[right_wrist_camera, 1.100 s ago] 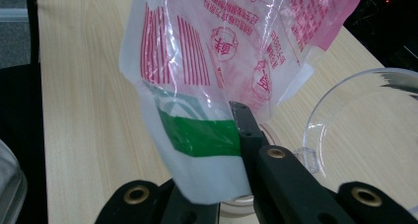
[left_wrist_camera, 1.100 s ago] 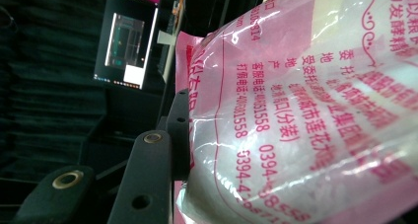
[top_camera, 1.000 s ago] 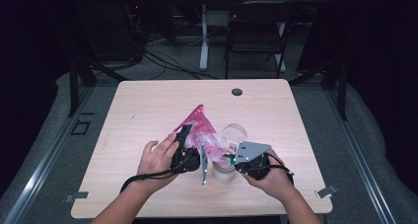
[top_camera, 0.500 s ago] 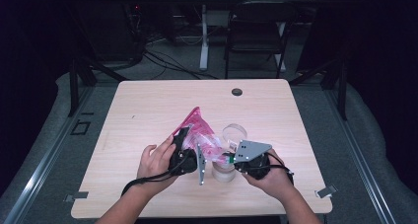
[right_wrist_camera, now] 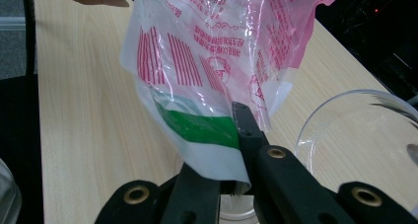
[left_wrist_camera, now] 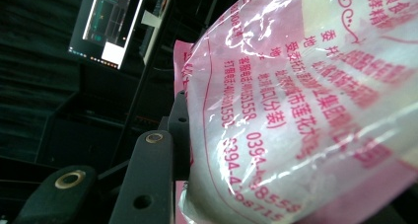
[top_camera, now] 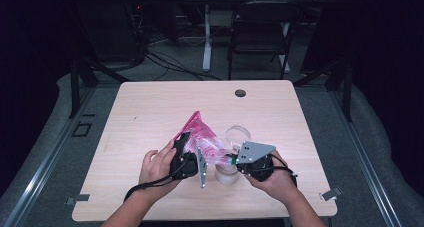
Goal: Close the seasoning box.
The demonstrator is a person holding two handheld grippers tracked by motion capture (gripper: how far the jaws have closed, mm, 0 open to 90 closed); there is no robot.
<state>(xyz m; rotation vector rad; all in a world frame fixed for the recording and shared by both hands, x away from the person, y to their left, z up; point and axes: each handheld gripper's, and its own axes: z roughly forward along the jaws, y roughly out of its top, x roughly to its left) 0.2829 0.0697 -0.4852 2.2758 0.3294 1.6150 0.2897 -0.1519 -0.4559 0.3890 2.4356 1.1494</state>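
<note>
Both your grippers held the pink bag (top_camera: 202, 137) above the tabletop's near edge: right gripper (right_wrist_camera: 231, 184) clamped tight on its green-striped corner, left gripper (top_camera: 186, 159) closed partway around its bulk. Risk: a slipping corner would have spilled contents beside the glass jar (top_camera: 227, 173).

Crinkled pink printed bag (top_camera: 202, 137), held aloft

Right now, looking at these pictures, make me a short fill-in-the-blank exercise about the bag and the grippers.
1. Both grippers hold the same pink printed ____ bag.
2. The right gripper pinches the bag's edge beside its ____ stripe.
3. The clear round container stands on the wooden ____.

Missing words: plastic; green; table
</note>
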